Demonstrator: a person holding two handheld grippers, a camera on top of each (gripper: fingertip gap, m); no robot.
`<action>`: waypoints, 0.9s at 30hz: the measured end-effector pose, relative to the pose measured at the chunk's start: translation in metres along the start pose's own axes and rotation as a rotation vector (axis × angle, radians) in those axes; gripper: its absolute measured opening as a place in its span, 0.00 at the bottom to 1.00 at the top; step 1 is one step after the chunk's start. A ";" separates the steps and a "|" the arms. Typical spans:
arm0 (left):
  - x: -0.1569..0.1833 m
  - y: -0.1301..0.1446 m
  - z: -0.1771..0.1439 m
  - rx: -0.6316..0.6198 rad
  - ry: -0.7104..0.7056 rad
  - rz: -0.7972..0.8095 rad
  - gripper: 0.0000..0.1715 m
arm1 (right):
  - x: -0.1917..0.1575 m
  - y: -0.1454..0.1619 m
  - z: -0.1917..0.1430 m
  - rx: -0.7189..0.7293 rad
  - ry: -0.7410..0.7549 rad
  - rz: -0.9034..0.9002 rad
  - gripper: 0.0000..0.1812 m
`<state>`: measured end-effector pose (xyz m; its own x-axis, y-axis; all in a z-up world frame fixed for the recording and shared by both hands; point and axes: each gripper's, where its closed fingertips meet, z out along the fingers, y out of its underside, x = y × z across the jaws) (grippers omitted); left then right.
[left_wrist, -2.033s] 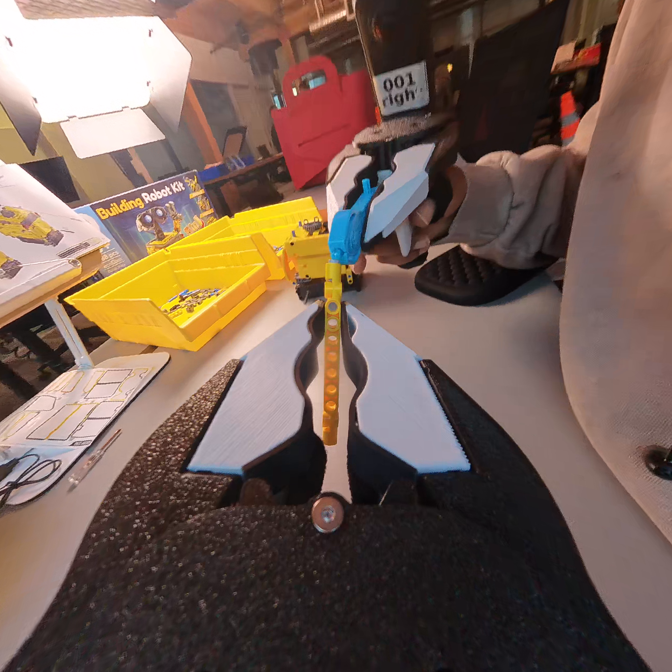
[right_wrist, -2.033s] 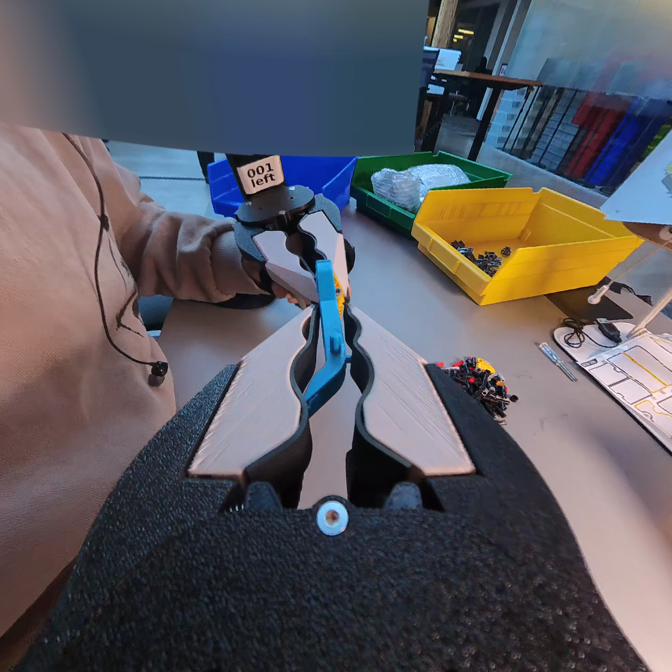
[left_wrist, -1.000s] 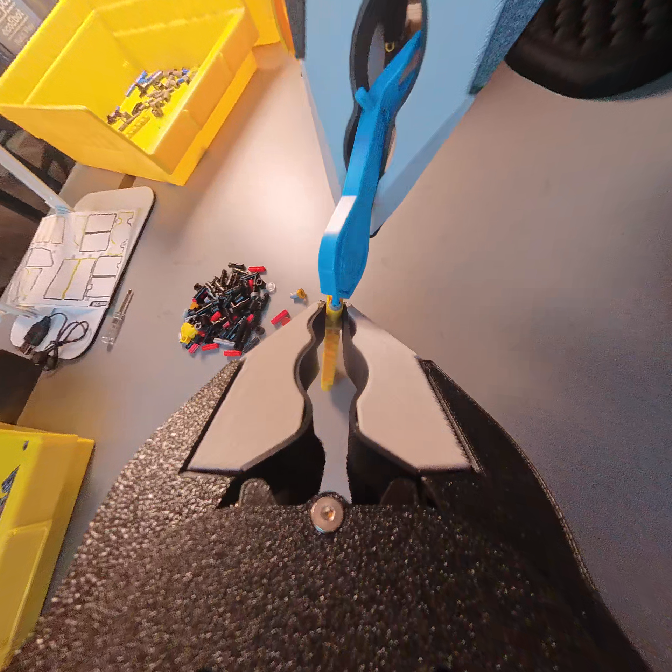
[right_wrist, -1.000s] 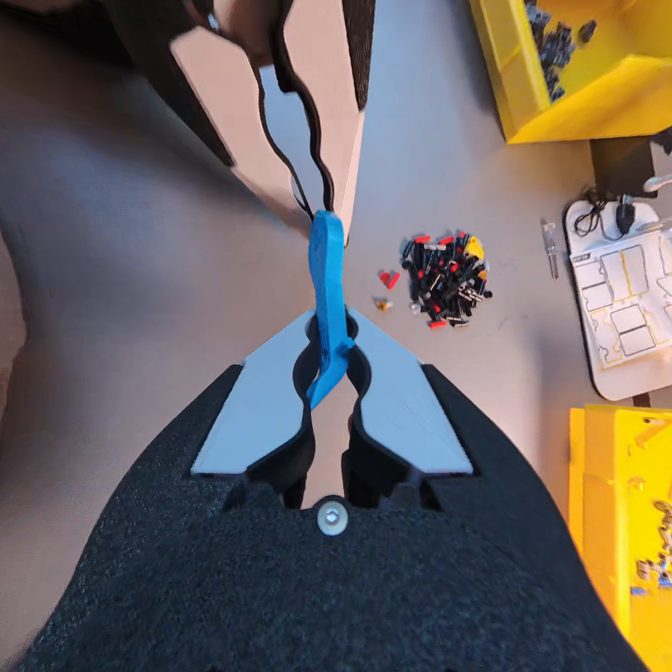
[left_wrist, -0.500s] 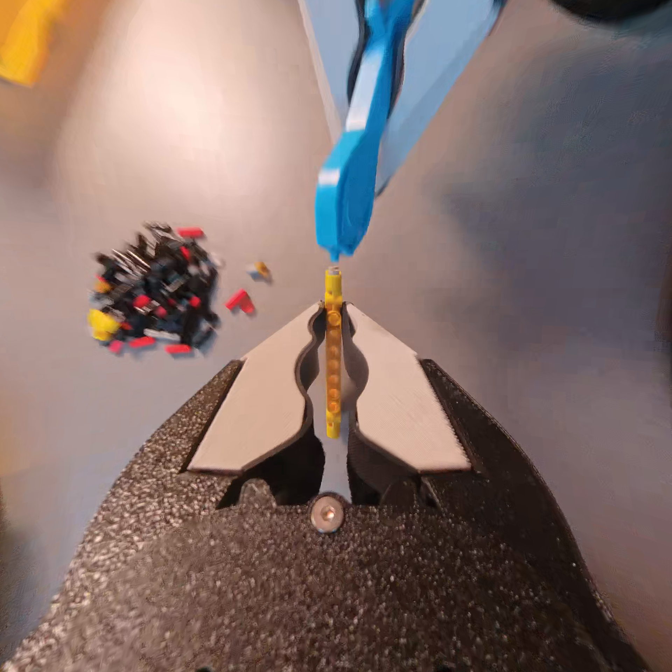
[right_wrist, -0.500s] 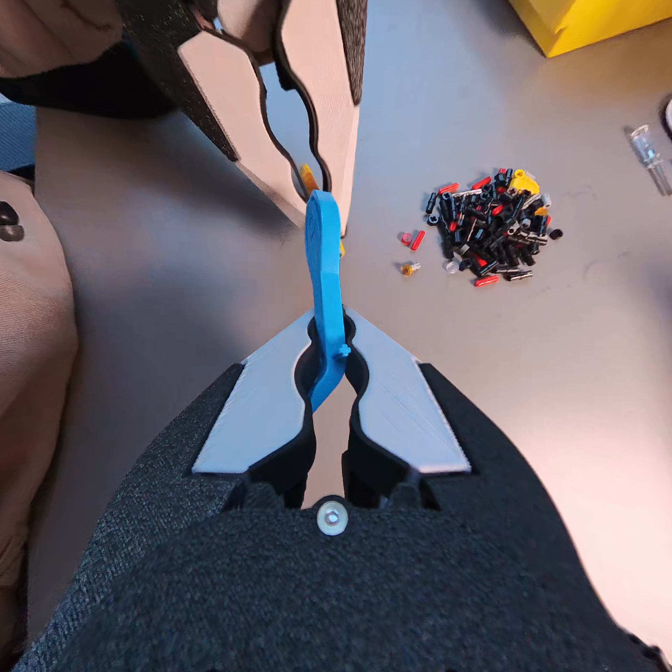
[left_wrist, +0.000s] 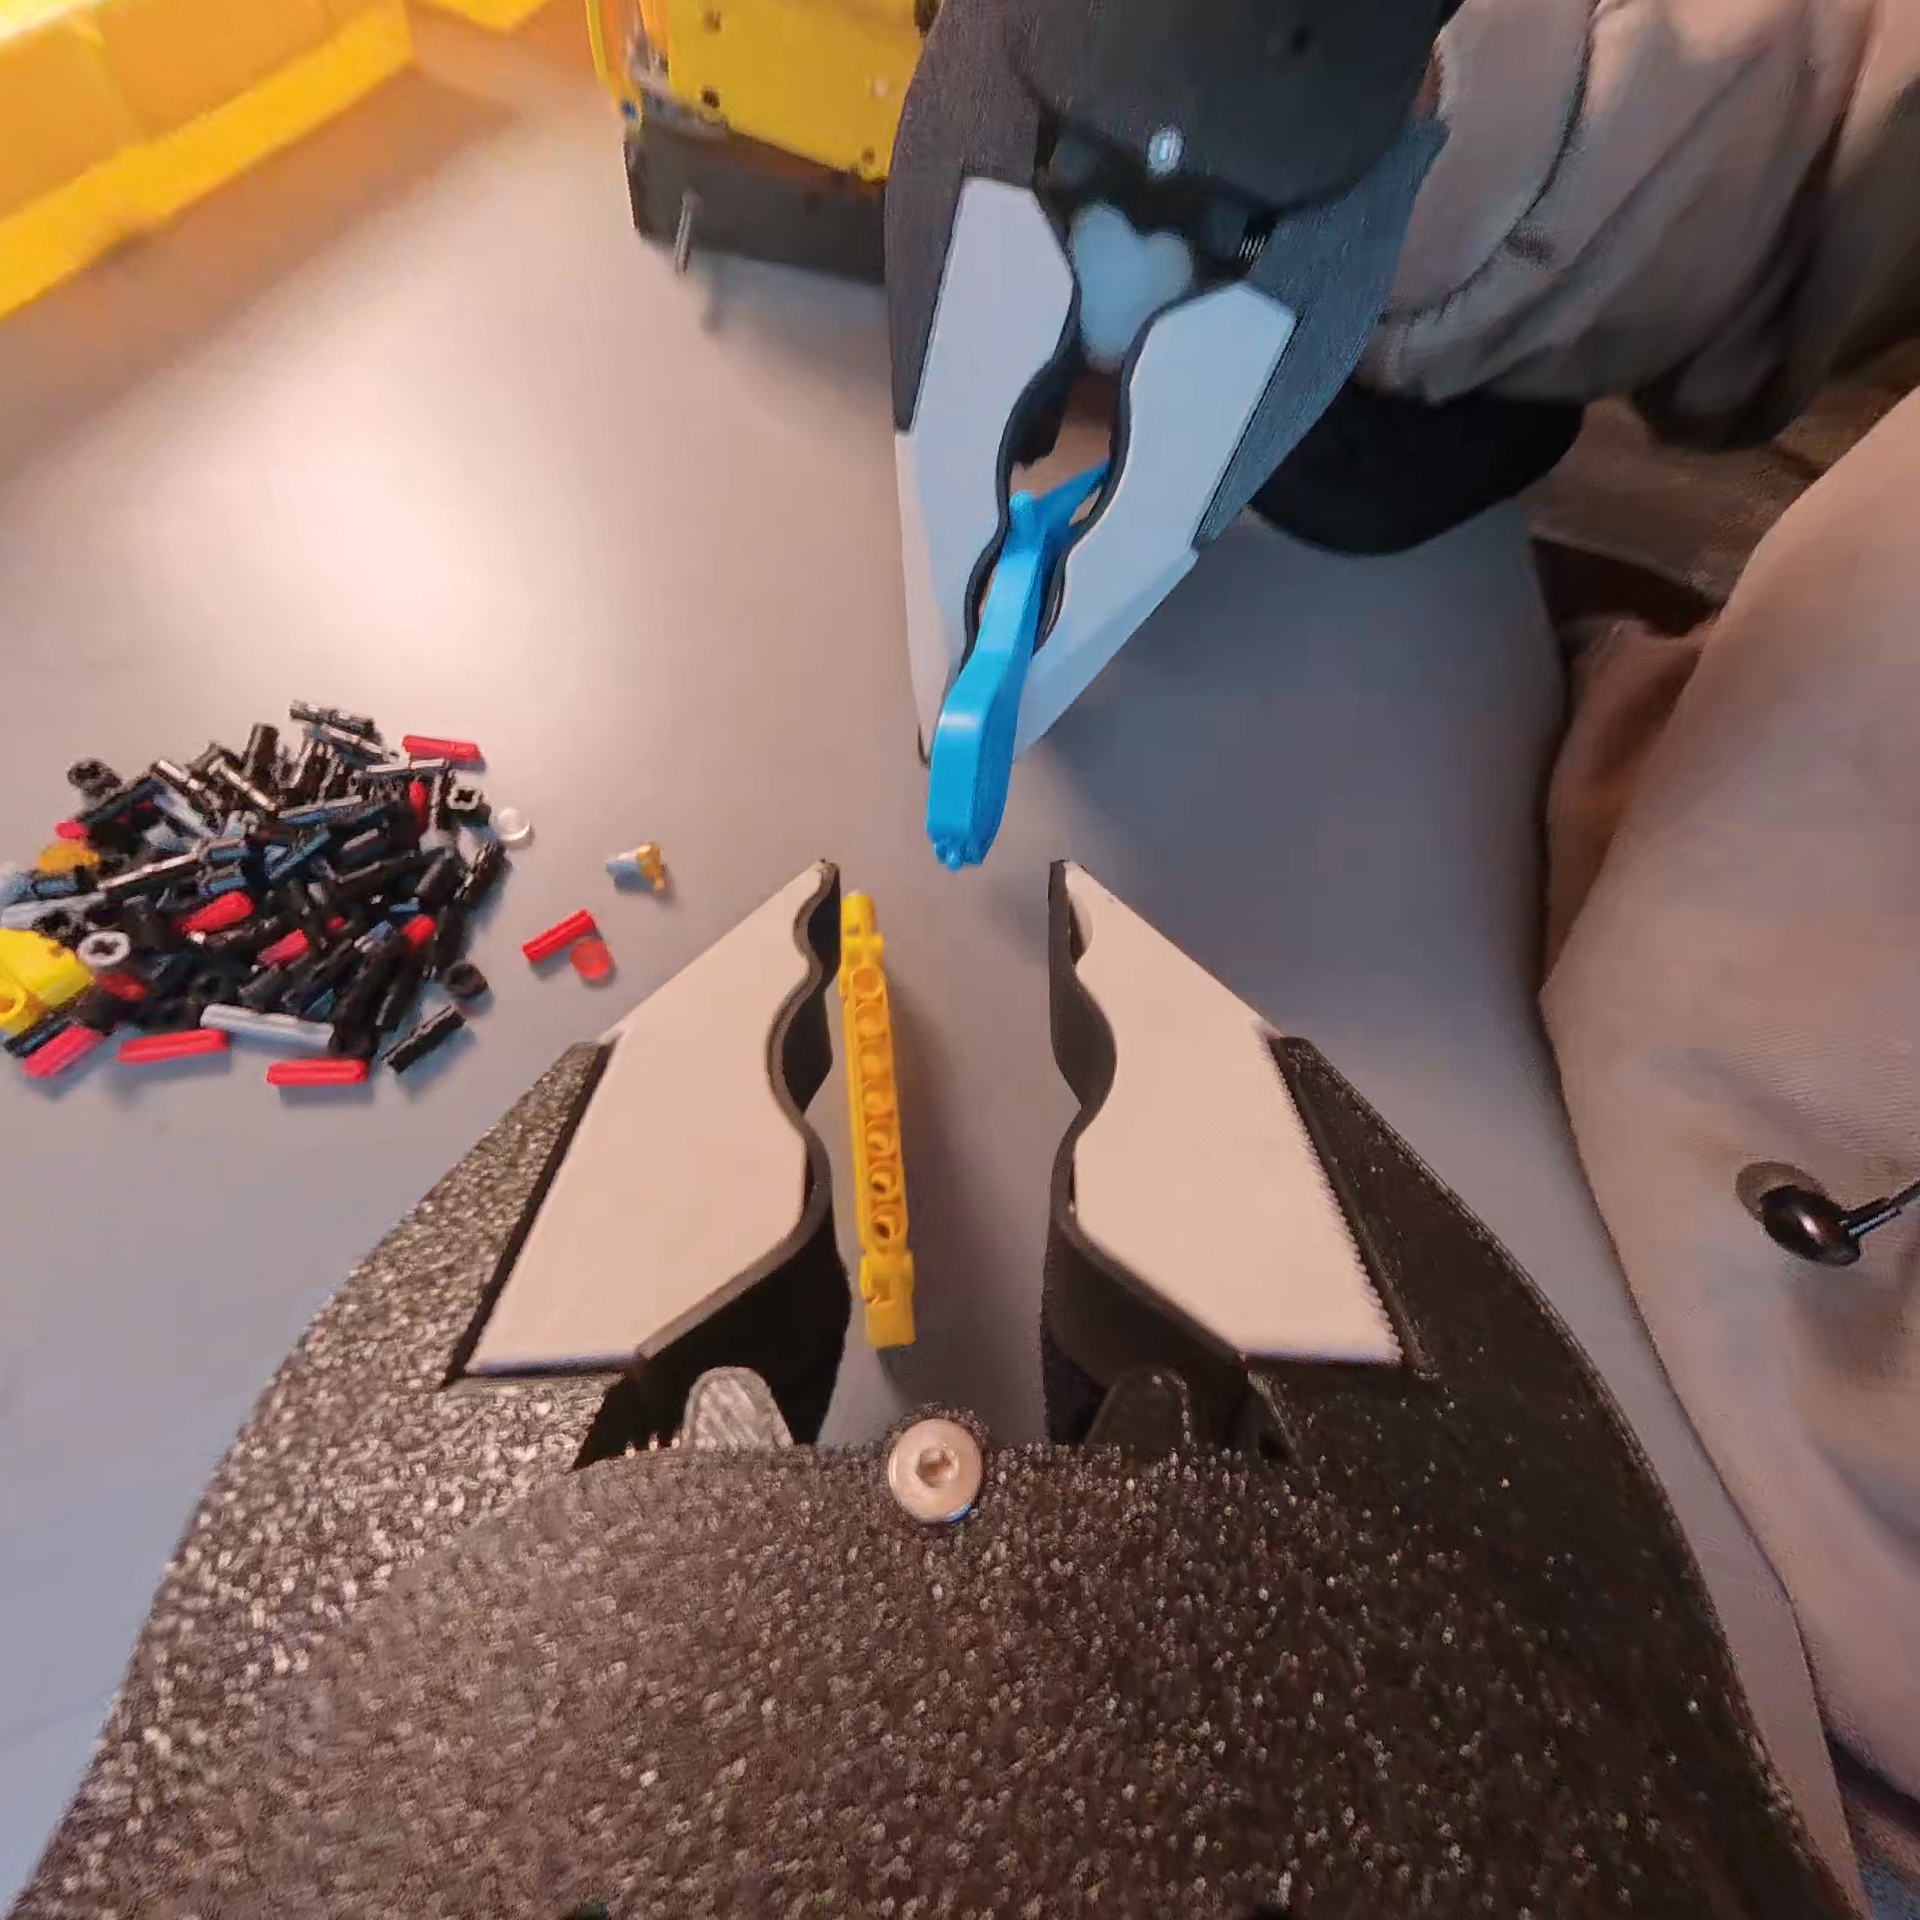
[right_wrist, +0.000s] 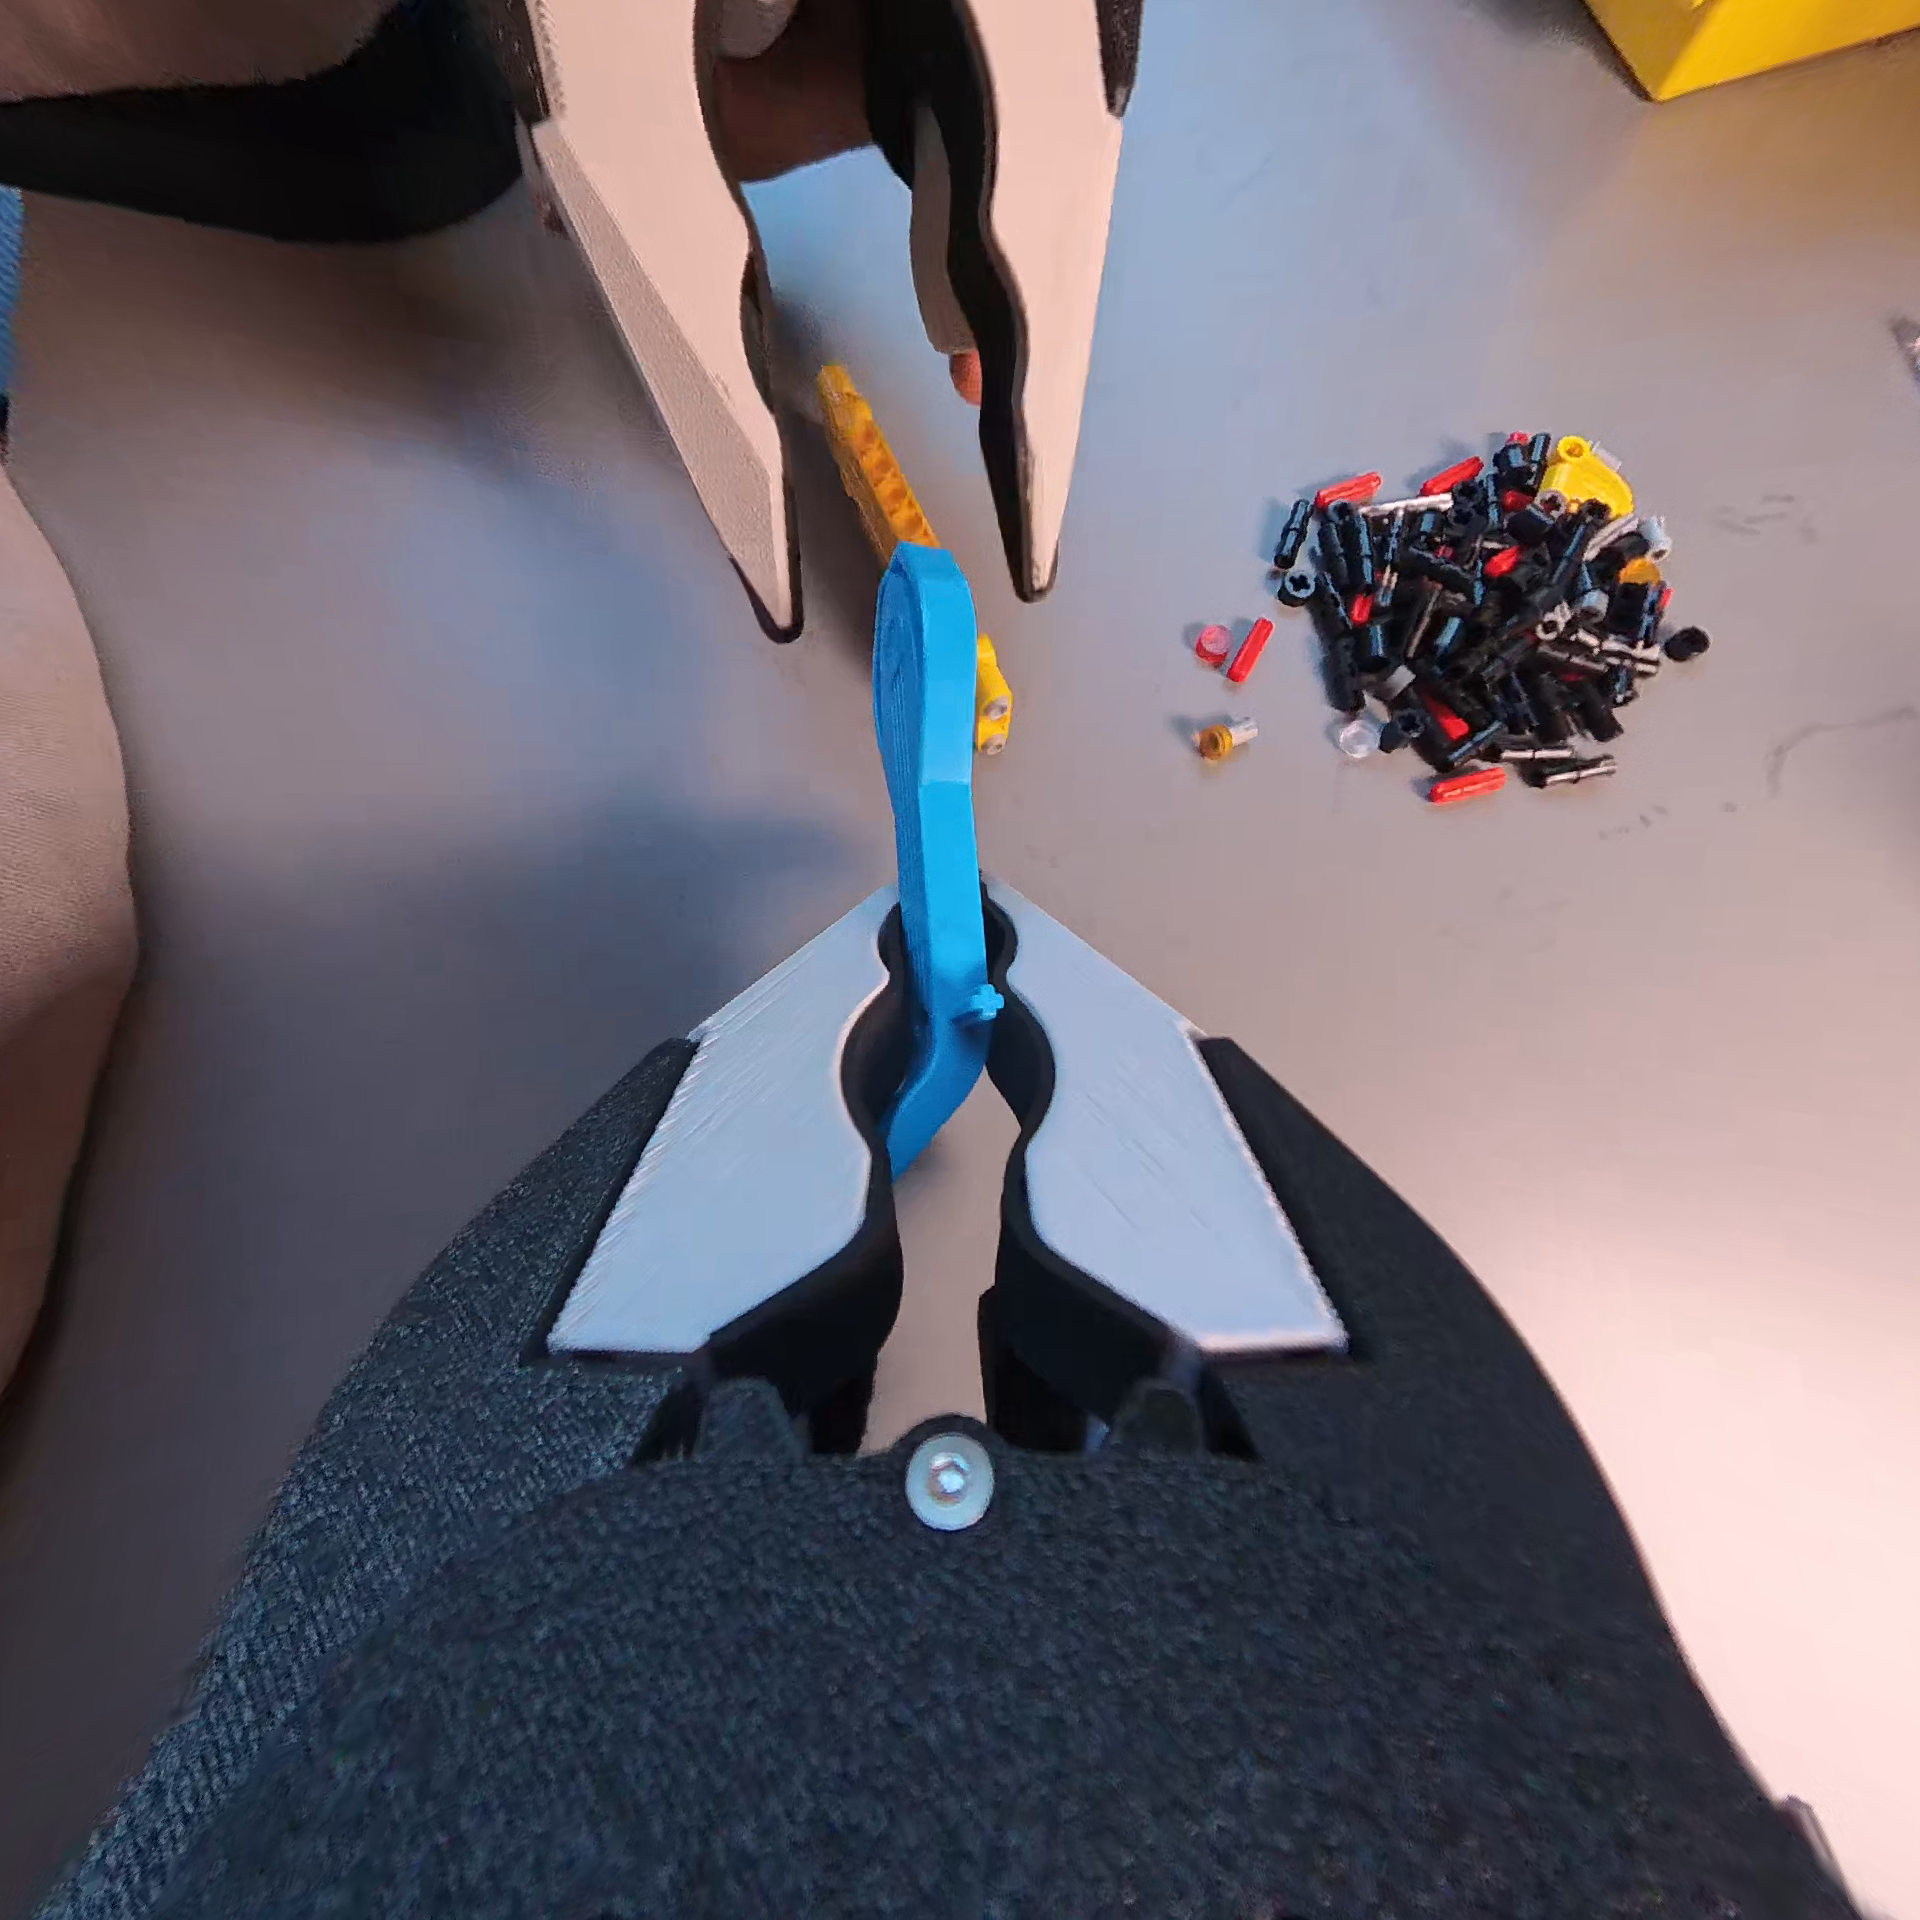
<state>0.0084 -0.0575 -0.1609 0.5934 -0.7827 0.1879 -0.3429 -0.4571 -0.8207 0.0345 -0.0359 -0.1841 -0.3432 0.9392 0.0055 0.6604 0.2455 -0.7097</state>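
Observation:
My left gripper is open. A long yellow holed beam lies on the grey table between its fingers, close to the left finger. My right gripper is shut on a blue lever-shaped tool. The tool's tip hovers just past the beam's far end. In the left wrist view the right gripper comes in from above with the blue tool. In the right wrist view the open left gripper straddles the yellow beam.
A pile of small black, red and grey pins lies left of the left gripper, with a few loose pieces beside it; it also shows in the right wrist view. A yellow model and a yellow bin stand farther back. A person's beige sleeve is at the right. The tips of one gripper are about 5 cm away from the tips of the other.
Both grippers tilted down toward the table. My left gripper opened and let go of the yellow beam, which now lies on the table. The blue tool has come apart from the beam's end.

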 end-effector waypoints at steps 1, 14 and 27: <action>0.002 -0.005 0.000 0.029 0.003 0.005 0.20 | 0.000 -0.002 0.001 0.003 0.009 -0.022 0.03; 0.021 -0.037 -0.024 0.336 0.100 0.050 0.04 | -0.020 -0.076 -0.039 0.556 -0.184 0.057 0.11; 0.024 -0.049 -0.026 0.419 0.074 0.085 0.04 | -0.020 -0.090 -0.043 0.630 -0.155 0.028 0.11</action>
<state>0.0208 -0.0653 -0.1025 0.5170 -0.8451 0.1362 -0.0541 -0.1911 -0.9801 0.0108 -0.0662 -0.0904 -0.4548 0.8863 -0.0871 0.1682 -0.0106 -0.9857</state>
